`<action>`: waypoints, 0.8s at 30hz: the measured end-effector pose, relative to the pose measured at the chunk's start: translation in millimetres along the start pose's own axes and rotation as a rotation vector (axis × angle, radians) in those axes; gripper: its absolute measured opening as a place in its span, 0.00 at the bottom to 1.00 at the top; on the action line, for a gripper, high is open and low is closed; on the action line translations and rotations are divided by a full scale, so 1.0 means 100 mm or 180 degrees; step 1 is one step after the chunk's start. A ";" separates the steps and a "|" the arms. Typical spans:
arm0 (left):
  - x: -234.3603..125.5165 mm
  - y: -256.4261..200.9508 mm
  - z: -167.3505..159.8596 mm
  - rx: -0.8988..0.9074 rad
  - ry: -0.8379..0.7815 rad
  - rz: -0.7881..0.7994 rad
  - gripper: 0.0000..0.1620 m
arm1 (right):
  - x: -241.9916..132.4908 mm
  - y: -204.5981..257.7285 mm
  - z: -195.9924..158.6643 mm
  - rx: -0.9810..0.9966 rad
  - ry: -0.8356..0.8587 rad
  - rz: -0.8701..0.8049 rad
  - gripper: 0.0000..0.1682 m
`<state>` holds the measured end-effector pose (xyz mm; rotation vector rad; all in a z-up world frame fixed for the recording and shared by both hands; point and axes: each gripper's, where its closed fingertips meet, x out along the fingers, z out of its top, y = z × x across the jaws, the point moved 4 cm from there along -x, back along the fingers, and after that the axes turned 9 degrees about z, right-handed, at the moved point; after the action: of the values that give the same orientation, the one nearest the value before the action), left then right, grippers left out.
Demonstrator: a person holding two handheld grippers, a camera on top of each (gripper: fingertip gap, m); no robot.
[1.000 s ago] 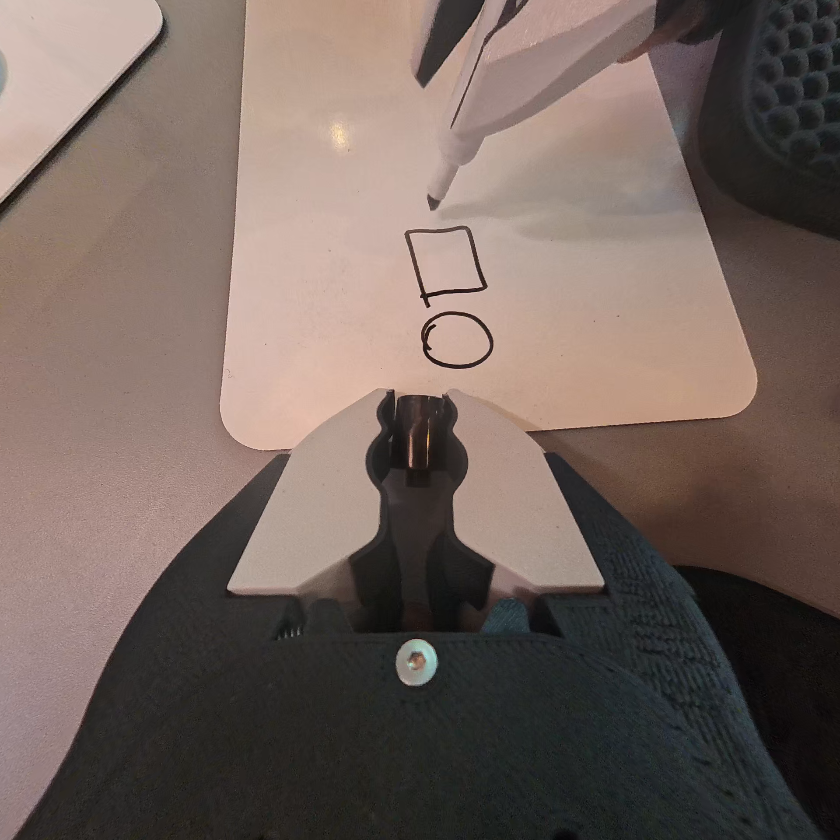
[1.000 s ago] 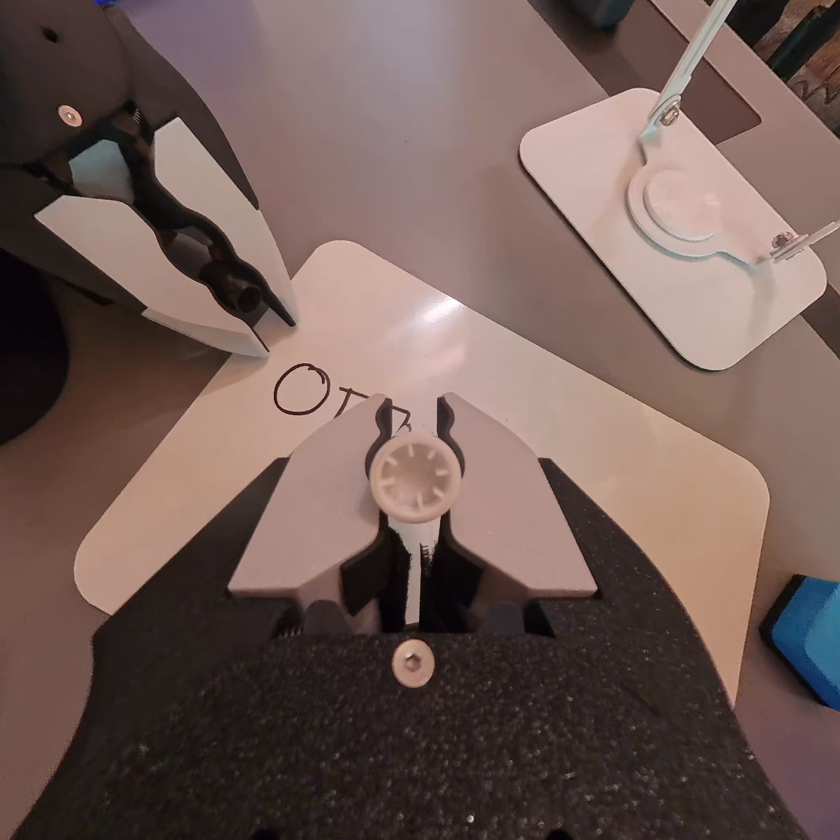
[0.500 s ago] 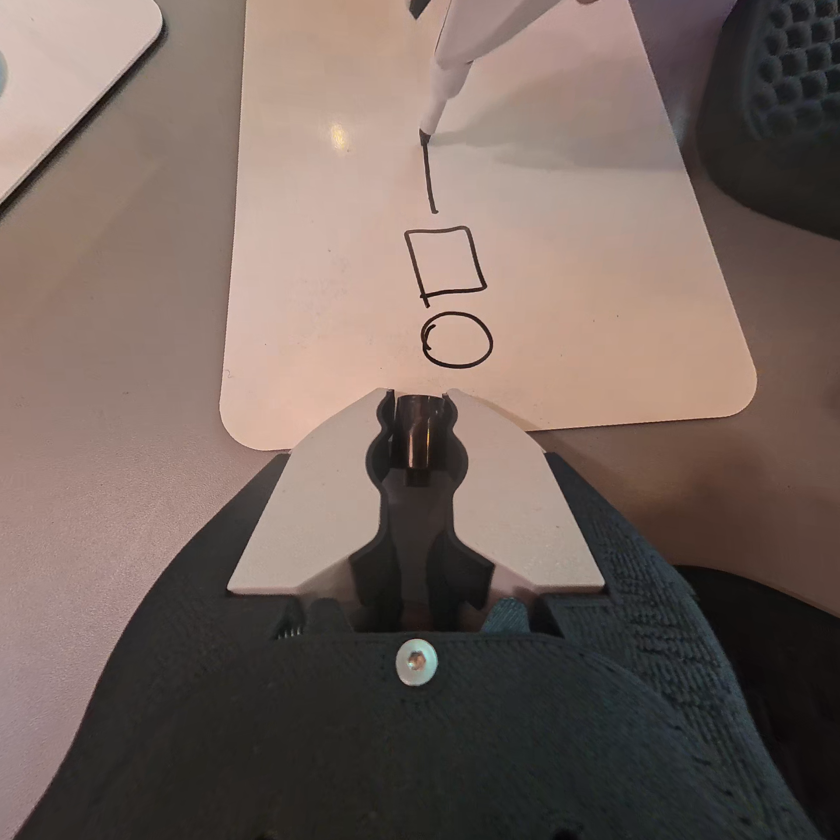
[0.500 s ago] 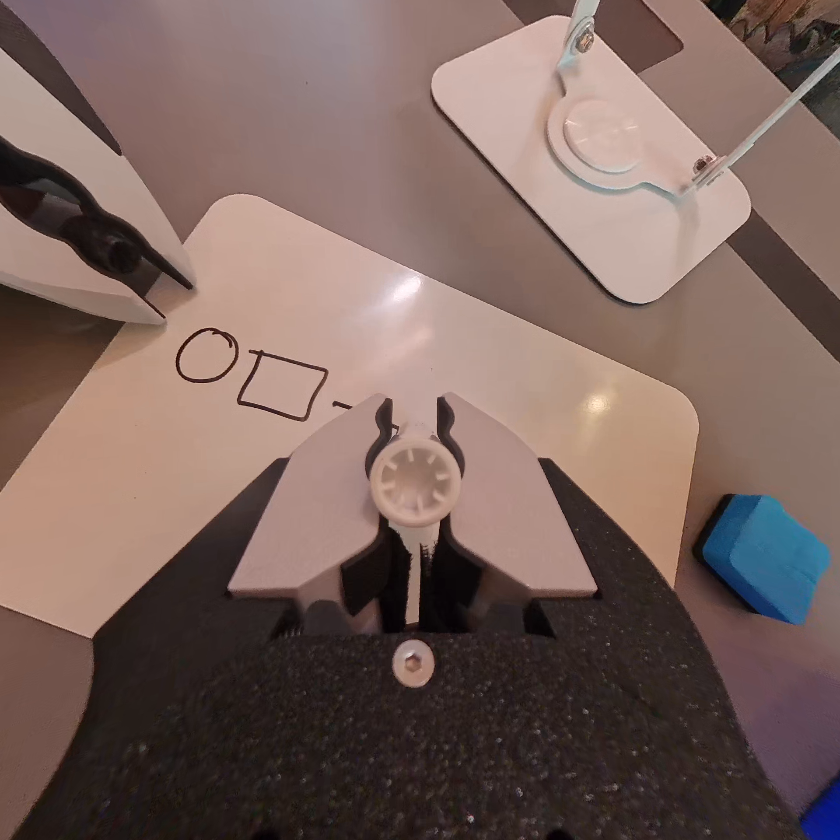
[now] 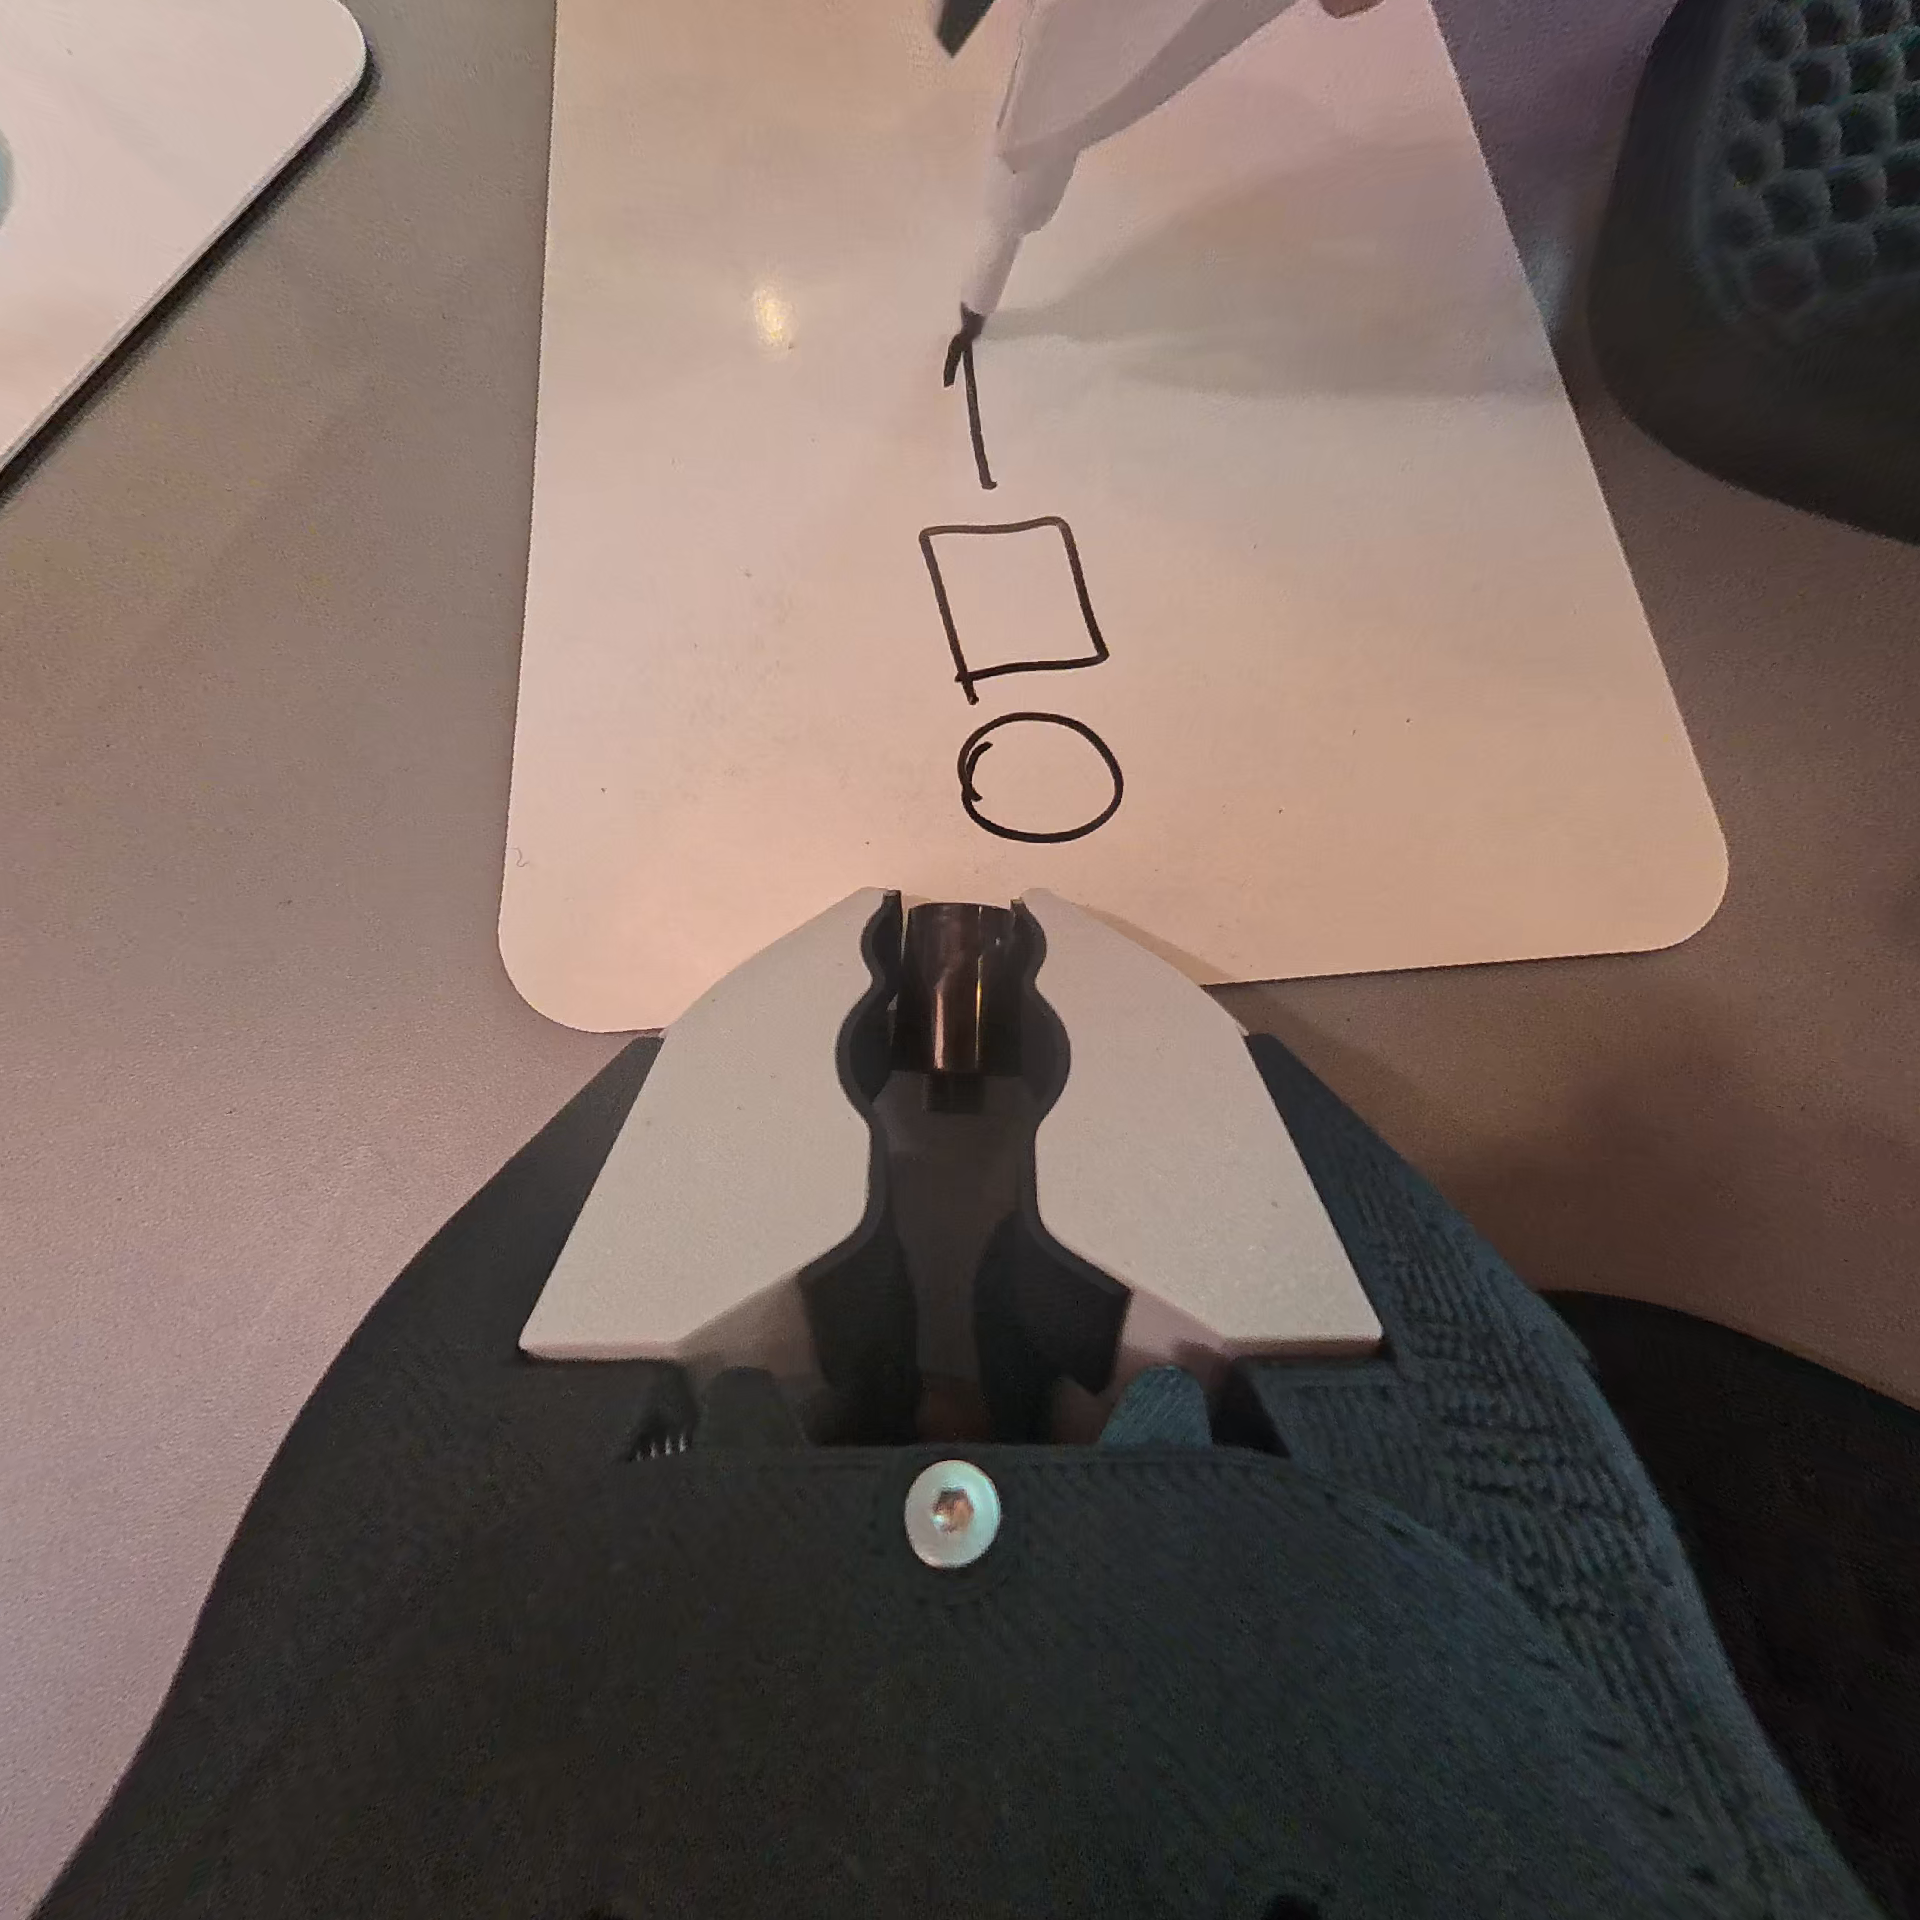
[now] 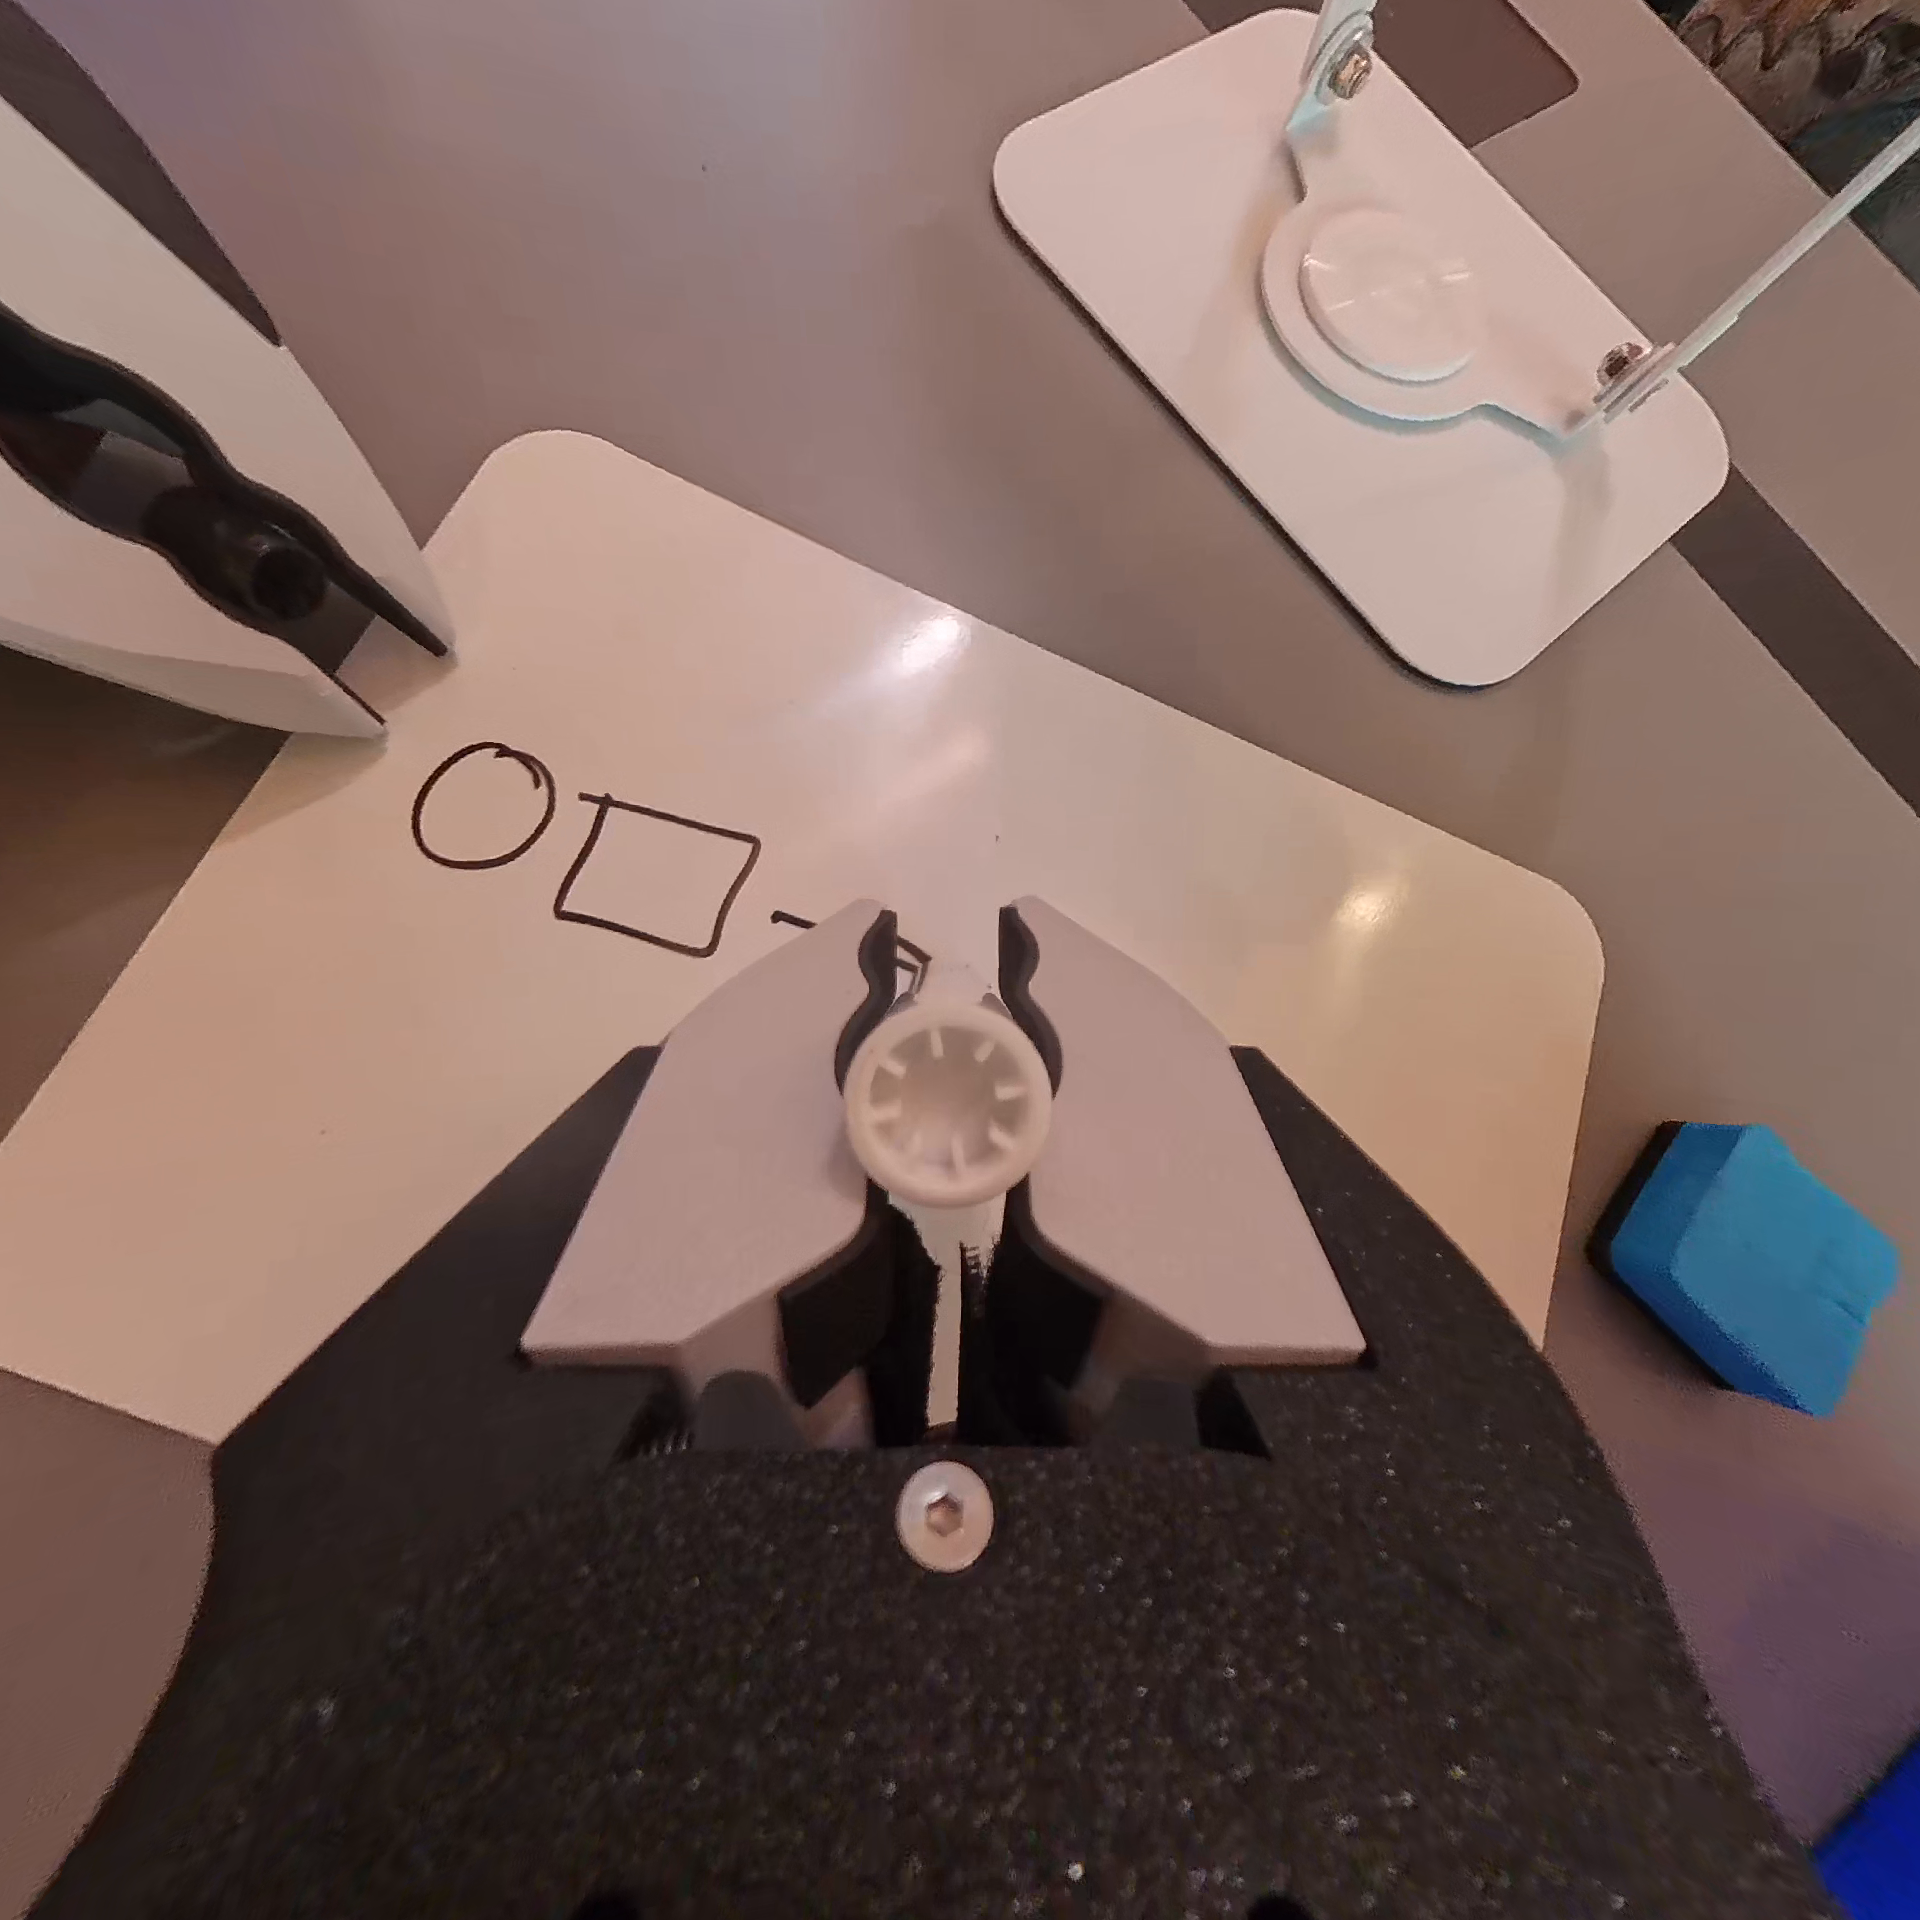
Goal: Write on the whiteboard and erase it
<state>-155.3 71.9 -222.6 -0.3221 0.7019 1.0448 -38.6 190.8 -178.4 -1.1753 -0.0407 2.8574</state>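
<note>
Right hand-held gripper [image 6: 940,940] view only: eraser [image 6: 1756,1262]

Grey-brown table [image 6: 644,229] under warm overhead light bears a white stand base [image 6: 1226,187].

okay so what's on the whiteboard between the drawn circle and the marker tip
A drawn square, then a straight stroke running up to the marker tip. The left wrist view shows it best, past the circle.

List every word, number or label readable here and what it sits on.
No readable words, brands or numbers.
Whiteboard: only drawn shapes, a circle, a square and an unfinished stroke.
Marker barrel: tiny dark print, too small to read.
</note>
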 end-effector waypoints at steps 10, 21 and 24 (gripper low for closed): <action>0.00 0.00 0.00 0.0005 -0.0003 -0.0003 0.12 | -0.07 -0.14 0.12 0.0033 -0.0082 -0.0111 0.11; 0.00 0.00 0.00 0.0005 -0.0006 -0.0007 0.13 | 0.08 -0.30 0.07 0.0123 0.0061 -0.0069 0.12; 0.00 0.00 0.00 0.0005 -0.0006 -0.0007 0.13 | -0.03 -0.19 -0.02 0.0171 0.0163 -0.0038 0.11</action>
<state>-155.2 71.7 -222.5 -0.3205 0.7003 1.0423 -34.9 209.2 -177.0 -1.2330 0.0311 2.7981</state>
